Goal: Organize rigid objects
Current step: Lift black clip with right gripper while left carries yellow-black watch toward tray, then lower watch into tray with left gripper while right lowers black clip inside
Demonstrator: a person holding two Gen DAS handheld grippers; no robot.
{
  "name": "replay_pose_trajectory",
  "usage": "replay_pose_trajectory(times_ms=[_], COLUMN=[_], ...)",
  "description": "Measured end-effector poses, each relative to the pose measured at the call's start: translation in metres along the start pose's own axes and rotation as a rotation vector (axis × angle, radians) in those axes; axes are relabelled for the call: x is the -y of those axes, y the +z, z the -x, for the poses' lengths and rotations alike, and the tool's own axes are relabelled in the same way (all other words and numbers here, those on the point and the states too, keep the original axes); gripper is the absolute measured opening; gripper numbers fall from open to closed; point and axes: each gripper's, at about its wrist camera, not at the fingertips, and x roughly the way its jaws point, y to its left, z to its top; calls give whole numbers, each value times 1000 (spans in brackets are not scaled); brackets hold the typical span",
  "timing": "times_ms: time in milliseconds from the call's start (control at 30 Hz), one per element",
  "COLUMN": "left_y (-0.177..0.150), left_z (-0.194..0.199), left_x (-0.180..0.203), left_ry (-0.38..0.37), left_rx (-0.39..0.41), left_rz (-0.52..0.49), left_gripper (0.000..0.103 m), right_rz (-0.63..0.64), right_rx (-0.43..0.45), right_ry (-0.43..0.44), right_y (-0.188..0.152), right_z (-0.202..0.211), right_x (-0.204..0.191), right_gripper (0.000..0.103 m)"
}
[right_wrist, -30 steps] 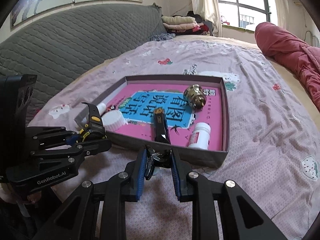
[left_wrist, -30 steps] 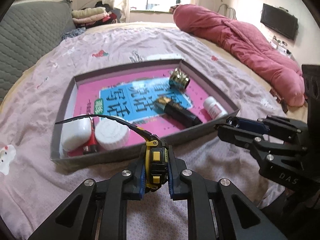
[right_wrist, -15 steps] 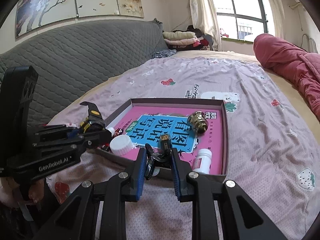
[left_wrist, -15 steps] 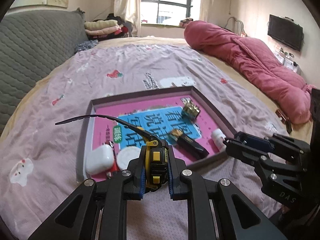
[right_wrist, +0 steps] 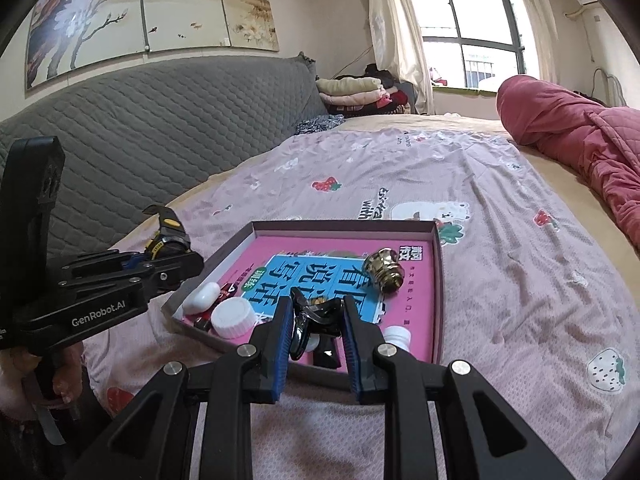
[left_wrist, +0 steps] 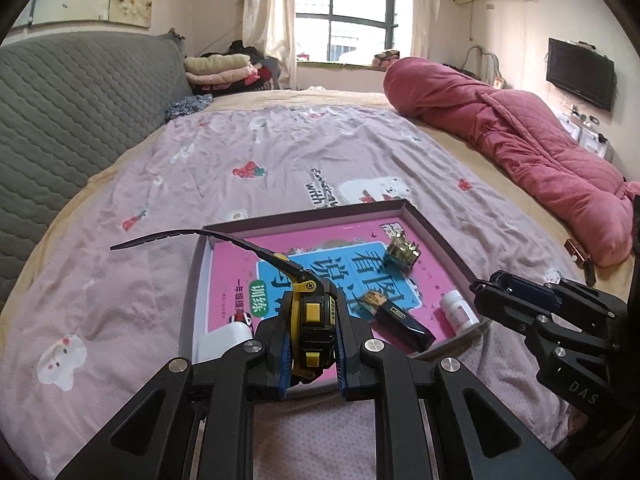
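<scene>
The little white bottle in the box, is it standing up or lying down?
Lying down. In the left wrist view the white bottle rests on its side on the pink floor of the box, beside the black stick.

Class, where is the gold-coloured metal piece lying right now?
The gold-coloured metal piece lies inside the shallow box, on the pink book cover near the far right corner, beyond the small white bottle and the black bar.

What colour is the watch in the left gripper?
Black and yellow watch, clamped in the left gripper; clearest in the left wrist view.
</scene>
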Motion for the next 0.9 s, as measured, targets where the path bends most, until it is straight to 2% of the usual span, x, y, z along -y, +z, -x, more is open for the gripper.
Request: replay_pose_trajectory(times_ms=[333, 567, 733, 900], left_y=[11, 17, 13, 3], left_z=[-1, -15, -37, -66], left_x=[-8, -13, -4, 11], left_ry=[26, 39, 40, 37], left_rx=[15, 1, -33, -85], left_rz=[14, 37, 21, -14], left_gripper=[17, 17, 17, 17], right_rz=[-1, 29, 31, 12], right_rx=[24, 24, -5, -79], right_ry=[-8, -12, -19, -53], right_y=[7, 11, 9, 1], right_z=[-1, -11, -24, -43], right_x=[4, 2, 3, 12], right_gripper=[24, 24, 24, 24])
